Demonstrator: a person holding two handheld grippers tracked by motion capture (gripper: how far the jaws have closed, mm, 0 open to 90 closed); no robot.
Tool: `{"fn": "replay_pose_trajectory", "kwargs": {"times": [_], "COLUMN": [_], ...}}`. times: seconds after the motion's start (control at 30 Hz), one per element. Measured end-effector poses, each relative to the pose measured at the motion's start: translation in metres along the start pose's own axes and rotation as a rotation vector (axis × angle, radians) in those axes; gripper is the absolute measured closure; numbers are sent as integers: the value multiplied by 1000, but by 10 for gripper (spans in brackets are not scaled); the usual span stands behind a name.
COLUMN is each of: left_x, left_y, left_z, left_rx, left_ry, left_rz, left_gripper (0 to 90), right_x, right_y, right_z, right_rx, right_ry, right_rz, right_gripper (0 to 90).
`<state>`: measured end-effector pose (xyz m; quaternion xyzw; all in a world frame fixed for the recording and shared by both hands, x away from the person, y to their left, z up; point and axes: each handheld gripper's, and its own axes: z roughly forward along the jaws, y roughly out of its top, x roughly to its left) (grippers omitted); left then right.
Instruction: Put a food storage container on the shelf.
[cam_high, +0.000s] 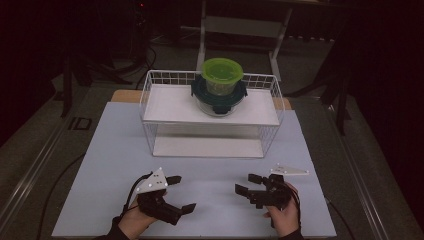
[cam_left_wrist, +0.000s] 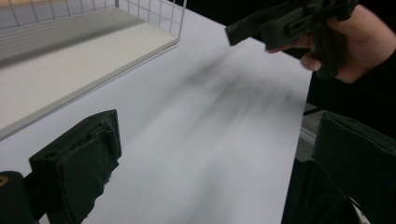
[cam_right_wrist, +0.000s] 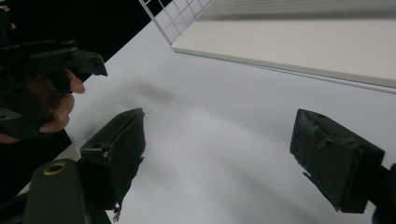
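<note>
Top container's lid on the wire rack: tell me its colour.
Bright lime green lid, clearest in the high view; the wire rack is white.

Wire rack (cam_high: 150, 107) stood at the far middle of the surface (cam_high: 115, 150). Two stacked lidded containers (cam_high: 220, 87) sat on its upper shelf (cam_high: 170, 107), right of centre; lower shelf (cam_high: 200, 147) beneath. Left gripper (cam_high: 181, 192) and right gripper (cam_high: 246, 182) lay near the front edge, well apart from the rack, facing each other.
</note>
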<state>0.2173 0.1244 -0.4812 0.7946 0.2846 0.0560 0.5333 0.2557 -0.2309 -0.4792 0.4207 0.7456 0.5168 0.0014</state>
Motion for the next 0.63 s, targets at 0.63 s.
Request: {"fn": "replay_pose_trajectory", "kwargs": {"times": [0.63], "left_x": [6], "left_y": [-16], "left_z": [9], "left_rx": [2], "left_ry": [19], "left_rz": [13], "left_gripper": [8], "right_x": [-16], "right_y": [-7], "right_z": [-9], "right_rx": [-35], "right_ry": [-63], "right_rz": [-30], "right_gripper": [179]}}
